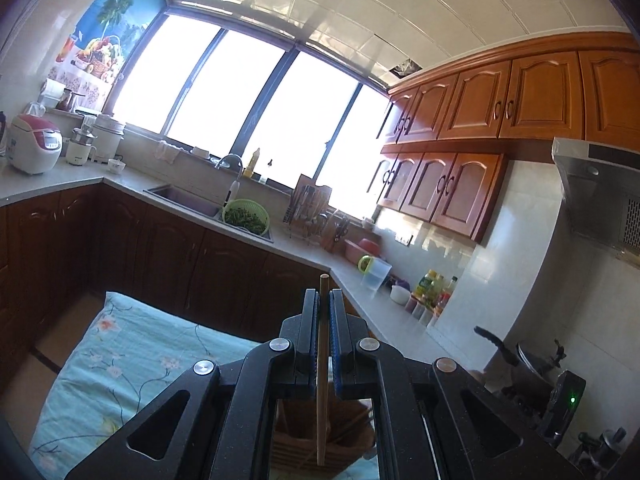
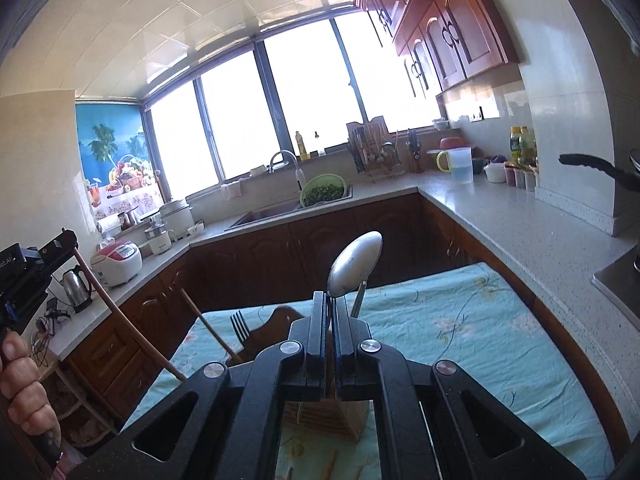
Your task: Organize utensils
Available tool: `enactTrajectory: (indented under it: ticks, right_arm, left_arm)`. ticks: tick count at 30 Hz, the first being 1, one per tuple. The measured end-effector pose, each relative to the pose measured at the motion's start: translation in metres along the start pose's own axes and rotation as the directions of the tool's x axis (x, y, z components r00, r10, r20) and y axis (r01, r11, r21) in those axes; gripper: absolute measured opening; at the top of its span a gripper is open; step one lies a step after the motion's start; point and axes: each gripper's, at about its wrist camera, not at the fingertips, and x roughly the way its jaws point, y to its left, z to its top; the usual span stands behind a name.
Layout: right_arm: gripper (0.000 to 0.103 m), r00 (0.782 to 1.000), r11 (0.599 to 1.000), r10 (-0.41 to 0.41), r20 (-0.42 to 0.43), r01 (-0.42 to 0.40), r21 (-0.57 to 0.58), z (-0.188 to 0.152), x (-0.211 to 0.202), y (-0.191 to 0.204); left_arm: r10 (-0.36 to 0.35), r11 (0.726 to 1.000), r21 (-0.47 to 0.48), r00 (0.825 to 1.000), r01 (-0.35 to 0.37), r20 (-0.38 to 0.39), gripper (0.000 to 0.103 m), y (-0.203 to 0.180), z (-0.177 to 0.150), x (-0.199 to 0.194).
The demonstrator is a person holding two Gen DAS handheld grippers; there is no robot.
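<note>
My left gripper is shut on a wooden chopstick, held upright, its lower end over the wooden utensil holder. My right gripper is shut on a metal spoon, bowl pointing up, above the same wooden holder. A fork and another chopstick stand in the holder. In the right wrist view the left gripper shows at the left edge with its chopstick slanting down.
The holder stands on a table with a light blue floral cloth, which also shows in the right wrist view. Kitchen counters, a sink, a dish rack and wall cupboards surround it. Loose chopsticks lie on the cloth.
</note>
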Motion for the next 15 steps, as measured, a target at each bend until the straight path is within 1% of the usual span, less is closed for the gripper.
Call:
enactTrajectory:
  ticks: [4,6,10,15]
  right_arm:
    - [0.002,1.0,0.999,-0.02,0.02,0.02,-0.026,0.009,0.017,0.003]
    - [0.002,0.999,0.998,-0.032,0.02,0.033,-0.048,0.009,0.026,0.006]
    - [0.002,0.998,0.994,-0.054,0.017,0.055,-0.096,-0.003,0.039,0.014]
    - [0.002,0.997,0.99,-0.072,-0.015,0.069,-0.119,-0.023,0.055,0.015]
  left_arm:
    - [0.025,1.0,0.009,0.998,-0.026,0.056,0.003,-0.001,-0.01,0.025]
    - [0.049,0.998,0.025,0.996,-0.051,0.073,0.003,-0.003,-0.02,0.039]
    - [0.07,0.997,0.032,0.996,-0.072,0.05,0.003,-0.005,-0.048,0.066]
    - [0.093,0.995,0.028,0.996,-0.093,-0.014,0.003,0.0,-0.08,0.093]
